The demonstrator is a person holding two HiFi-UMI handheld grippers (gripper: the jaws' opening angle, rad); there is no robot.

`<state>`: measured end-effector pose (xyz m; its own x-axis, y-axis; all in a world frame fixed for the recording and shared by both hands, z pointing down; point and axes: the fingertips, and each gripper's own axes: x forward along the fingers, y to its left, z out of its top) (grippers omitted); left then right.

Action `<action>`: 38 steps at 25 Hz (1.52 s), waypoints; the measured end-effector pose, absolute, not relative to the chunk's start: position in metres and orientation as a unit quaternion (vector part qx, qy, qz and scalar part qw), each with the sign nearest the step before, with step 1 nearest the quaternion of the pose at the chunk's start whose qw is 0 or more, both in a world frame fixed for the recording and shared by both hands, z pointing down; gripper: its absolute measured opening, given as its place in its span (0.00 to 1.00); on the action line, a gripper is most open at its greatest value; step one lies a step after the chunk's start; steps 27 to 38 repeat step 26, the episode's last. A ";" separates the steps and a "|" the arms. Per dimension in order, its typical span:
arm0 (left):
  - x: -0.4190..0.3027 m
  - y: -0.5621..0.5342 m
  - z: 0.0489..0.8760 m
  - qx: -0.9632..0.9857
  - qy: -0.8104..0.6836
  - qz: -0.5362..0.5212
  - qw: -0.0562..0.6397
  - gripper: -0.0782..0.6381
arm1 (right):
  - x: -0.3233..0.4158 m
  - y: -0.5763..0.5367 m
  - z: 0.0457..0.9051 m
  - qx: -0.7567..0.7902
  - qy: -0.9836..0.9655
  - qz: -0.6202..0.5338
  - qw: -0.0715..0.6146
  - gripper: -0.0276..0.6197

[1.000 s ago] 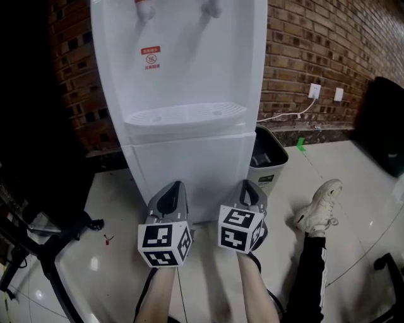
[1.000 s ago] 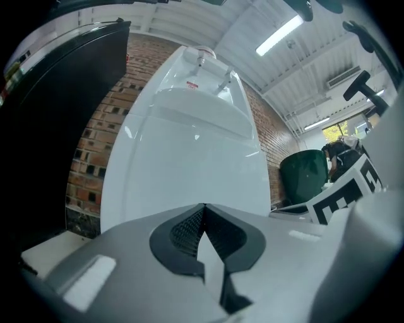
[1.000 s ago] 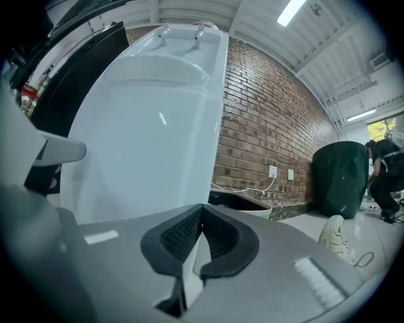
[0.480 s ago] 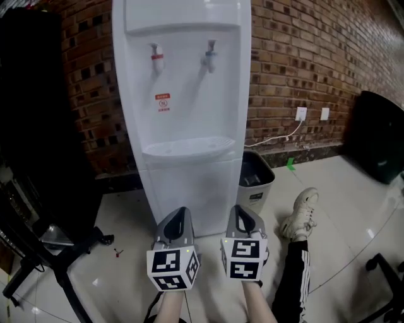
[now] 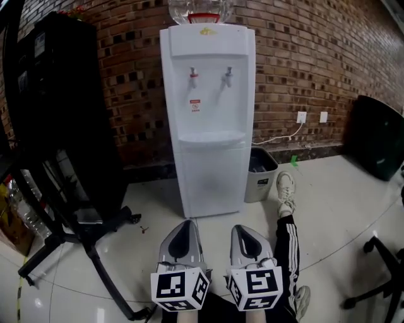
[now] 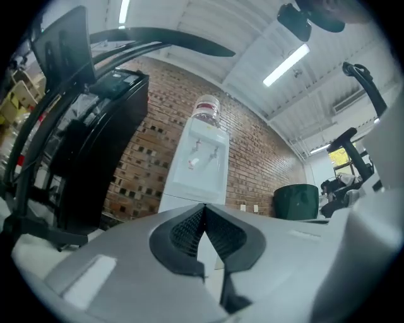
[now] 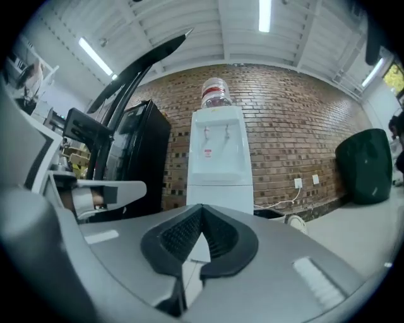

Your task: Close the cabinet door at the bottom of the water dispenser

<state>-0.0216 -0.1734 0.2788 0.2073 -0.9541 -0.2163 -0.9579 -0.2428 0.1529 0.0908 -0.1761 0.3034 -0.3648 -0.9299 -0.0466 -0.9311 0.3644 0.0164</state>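
We have backed well away from the water dispenser (image 5: pixel 208 94) since a second ago. Nearest us, the left gripper (image 5: pixel 182 227) and right gripper (image 5: pixel 243 230) have jaws pressed together, empty, likely done pushing. The cabinet door (image 5: pixel 211 180) sits flush at its base. Only the gripper views show the whole bottle (image 7: pixel 216 94) on top.

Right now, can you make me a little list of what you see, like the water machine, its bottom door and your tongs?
water dispenser: white, standing upright against the brick wall, with a bottle on top
cabinet door: at the dispenser's bottom, looks shut and flush
bin: grey, on the floor just right of the dispenser
shoe: white, on a person's foot beside the bin
left tongs: shut, empty, well short of the dispenser
right tongs: shut, empty, next to the left tongs
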 end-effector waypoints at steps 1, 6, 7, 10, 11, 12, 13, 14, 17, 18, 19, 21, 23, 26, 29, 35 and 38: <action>-0.021 -0.164 0.283 -0.778 0.615 0.128 0.011 0.13 | 0.089 -0.163 0.309 -0.565 0.824 0.016 0.022 0.06; -0.011 -0.124 0.315 -0.782 0.615 0.097 0.004 0.13 | 0.085 -0.119 0.333 -0.552 0.833 0.019 0.029 0.06; -0.007 -0.118 0.322 -0.783 0.615 0.092 0.002 0.13 | 0.085 -0.113 0.335 -0.546 0.837 0.022 0.029 0.06; 0.001 -0.108 0.332 -0.785 0.614 0.085 0.003 0.13 | 0.082 -0.101 0.338 -0.537 0.842 0.042 0.017 0.06; 0.001 -0.106 0.333 -0.784 0.615 0.086 0.002 0.13 | 0.080 -0.099 0.337 -0.536 0.843 0.051 0.012 0.06; -0.001 -0.103 0.333 -0.782 0.617 0.089 0.001 0.13 | 0.079 -0.096 0.337 -0.534 0.843 0.059 0.007 0.06; -0.002 -0.101 0.335 -0.779 0.620 0.091 0.000 0.13 | 0.079 -0.094 0.336 -0.532 0.844 0.064 0.004 0.06; -0.003 -0.099 0.337 -0.778 0.622 0.091 0.000 0.13 | 0.079 -0.092 0.335 -0.530 0.846 0.067 0.003 0.06; -0.005 -0.099 0.339 -0.775 0.626 0.083 0.000 0.13 | 0.084 -0.090 0.333 -0.531 0.845 0.068 0.005 0.06; -0.005 -0.099 0.339 -0.774 0.627 0.082 -0.001 0.13 | 0.086 -0.091 0.332 -0.533 0.844 0.069 0.006 0.06; -0.005 -0.100 0.339 -0.774 0.628 0.082 -0.002 0.13 | 0.088 -0.091 0.332 -0.534 0.843 0.068 0.007 0.06; -0.004 -0.101 0.338 -0.775 0.627 0.083 -0.003 0.13 | 0.092 -0.091 0.331 -0.536 0.842 0.063 0.013 0.06; -0.001 -0.102 0.336 -0.776 0.625 0.084 -0.003 0.13 | 0.097 -0.091 0.329 -0.539 0.840 0.063 0.017 0.06; 0.007 -0.103 0.335 -0.780 0.619 0.086 -0.003 0.13 | 0.108 -0.093 0.328 -0.548 0.833 0.069 0.018 0.06; 0.007 -0.103 0.335 -0.780 0.619 0.086 -0.003 0.13 | 0.108 -0.093 0.328 -0.548 0.833 0.069 0.018 0.06; 0.007 -0.103 0.335 -0.780 0.619 0.086 -0.003 0.13 | 0.108 -0.093 0.328 -0.548 0.833 0.069 0.018 0.06; 0.007 -0.103 0.335 -0.780 0.619 0.086 -0.003 0.13 | 0.108 -0.093 0.328 -0.548 0.833 0.069 0.018 0.06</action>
